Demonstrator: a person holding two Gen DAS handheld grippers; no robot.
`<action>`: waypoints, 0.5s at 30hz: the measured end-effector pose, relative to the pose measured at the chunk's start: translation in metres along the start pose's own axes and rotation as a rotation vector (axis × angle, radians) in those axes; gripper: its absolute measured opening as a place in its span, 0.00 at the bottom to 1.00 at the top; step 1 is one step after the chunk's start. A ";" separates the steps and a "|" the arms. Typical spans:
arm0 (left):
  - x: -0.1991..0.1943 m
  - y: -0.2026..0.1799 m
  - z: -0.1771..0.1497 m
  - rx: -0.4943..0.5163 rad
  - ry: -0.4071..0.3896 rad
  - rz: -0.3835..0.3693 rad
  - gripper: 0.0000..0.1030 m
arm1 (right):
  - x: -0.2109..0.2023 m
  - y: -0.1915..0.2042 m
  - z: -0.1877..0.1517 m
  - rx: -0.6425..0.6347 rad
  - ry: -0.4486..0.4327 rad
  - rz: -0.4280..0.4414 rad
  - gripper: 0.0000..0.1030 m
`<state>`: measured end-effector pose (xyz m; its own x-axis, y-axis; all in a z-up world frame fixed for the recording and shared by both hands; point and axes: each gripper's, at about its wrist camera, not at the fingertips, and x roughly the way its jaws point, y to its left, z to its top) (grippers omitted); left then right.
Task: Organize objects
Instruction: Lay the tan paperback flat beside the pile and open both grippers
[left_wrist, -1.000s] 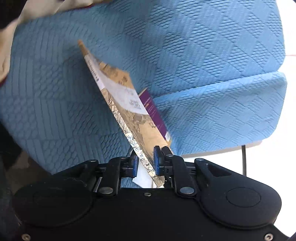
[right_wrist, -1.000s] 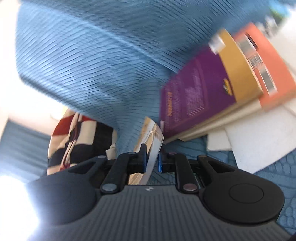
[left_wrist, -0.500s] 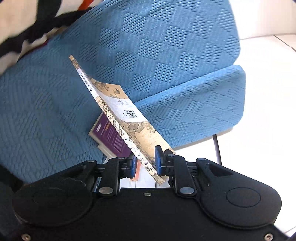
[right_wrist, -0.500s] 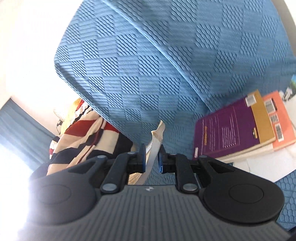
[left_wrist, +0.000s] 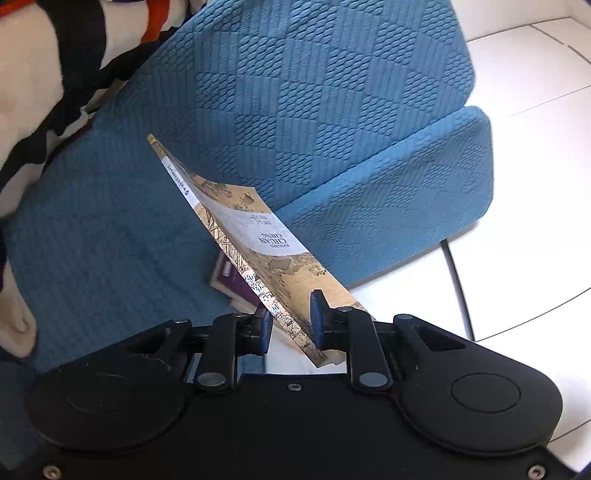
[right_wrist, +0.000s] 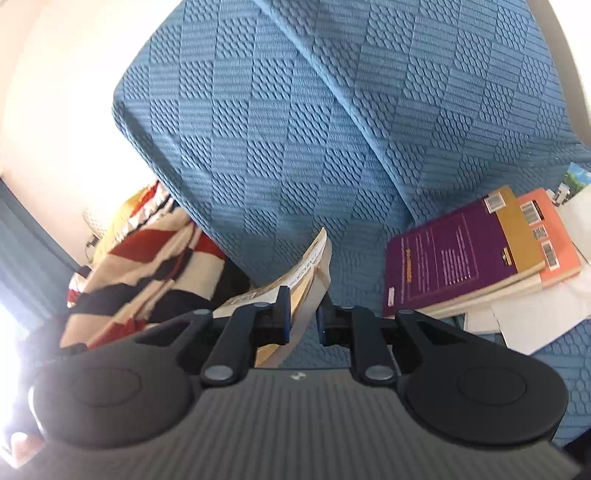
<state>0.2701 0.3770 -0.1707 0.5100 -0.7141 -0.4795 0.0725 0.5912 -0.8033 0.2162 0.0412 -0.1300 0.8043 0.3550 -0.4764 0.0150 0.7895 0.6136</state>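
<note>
A tan paperback (left_wrist: 258, 240) with old map art and a white title band hangs tilted above the blue sofa seat (left_wrist: 110, 240). My left gripper (left_wrist: 290, 314) is shut on its near corner. In the right wrist view my right gripper (right_wrist: 303, 314) is shut on the edge of a tan paperback (right_wrist: 310, 273) with a bent cover. Whether both hold the same book I cannot tell. A purple book (right_wrist: 454, 254) lies on an orange book (right_wrist: 554, 236) on the seat to the right. A corner of the purple book (left_wrist: 236, 280) shows under the held one.
A striped cream, black and red blanket (left_wrist: 55, 55) lies at the sofa's left end, and the blanket (right_wrist: 147, 258) is also at the left in the right wrist view. White papers (right_wrist: 535, 317) lie under the book stack. White tiled floor (left_wrist: 535, 110) and a black cable (left_wrist: 458, 284) are on the right.
Both grippers have risen with the tan paperback and rolled. The purple stack now lies lower and farther off in the right wrist view, and more floor and blanket show.
</note>
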 end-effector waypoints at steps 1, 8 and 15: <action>0.002 0.004 0.000 -0.001 0.004 0.006 0.20 | 0.003 0.001 -0.005 -0.007 0.002 -0.010 0.17; 0.019 0.031 0.000 0.010 0.028 0.074 0.20 | 0.022 -0.003 -0.034 -0.039 0.036 -0.078 0.18; 0.032 0.053 -0.008 0.010 0.019 0.156 0.18 | 0.038 -0.006 -0.061 -0.115 0.086 -0.129 0.18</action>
<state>0.2838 0.3824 -0.2308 0.4999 -0.6198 -0.6050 0.0021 0.6994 -0.7148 0.2102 0.0807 -0.1903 0.7466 0.2846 -0.6013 0.0425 0.8817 0.4700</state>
